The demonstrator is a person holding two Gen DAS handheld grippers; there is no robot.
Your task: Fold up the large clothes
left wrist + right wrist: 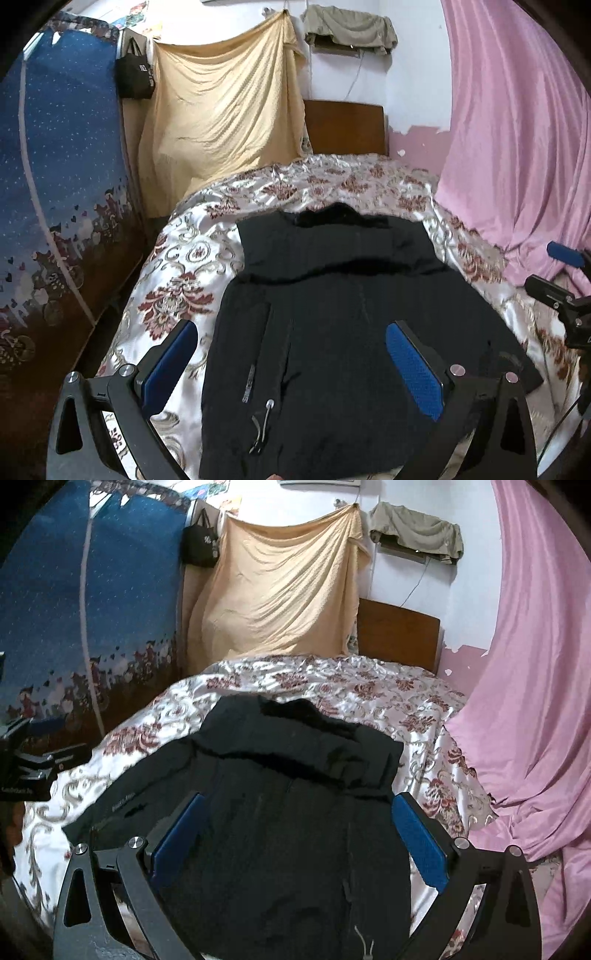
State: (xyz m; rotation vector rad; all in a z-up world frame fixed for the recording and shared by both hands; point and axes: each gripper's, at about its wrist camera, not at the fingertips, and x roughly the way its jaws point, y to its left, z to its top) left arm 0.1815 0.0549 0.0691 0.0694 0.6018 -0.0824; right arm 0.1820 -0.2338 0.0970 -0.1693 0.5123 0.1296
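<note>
Large black zip-front jacket (332, 314) lies flat on floral satin bedspread (177, 266), sides apparently folded in. Left gripper (291, 369) and right gripper (299, 842) hover above, fingers apart, empty. Final lengthwise fold likely remains.

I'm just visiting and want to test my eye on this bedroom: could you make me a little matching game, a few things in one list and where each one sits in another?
Things:
1. black padded jacket
2. yellow draped cloth
3. pink satin curtain
4. small black bag

Places:
A. hanging high beside the blue starry fabric
B. spread flat on the floral bedspread
C. on the right side of the room
D. pinned on the back wall, left of the wooden headboard

Pairs: 1-B, 2-D, 3-C, 4-A
</note>
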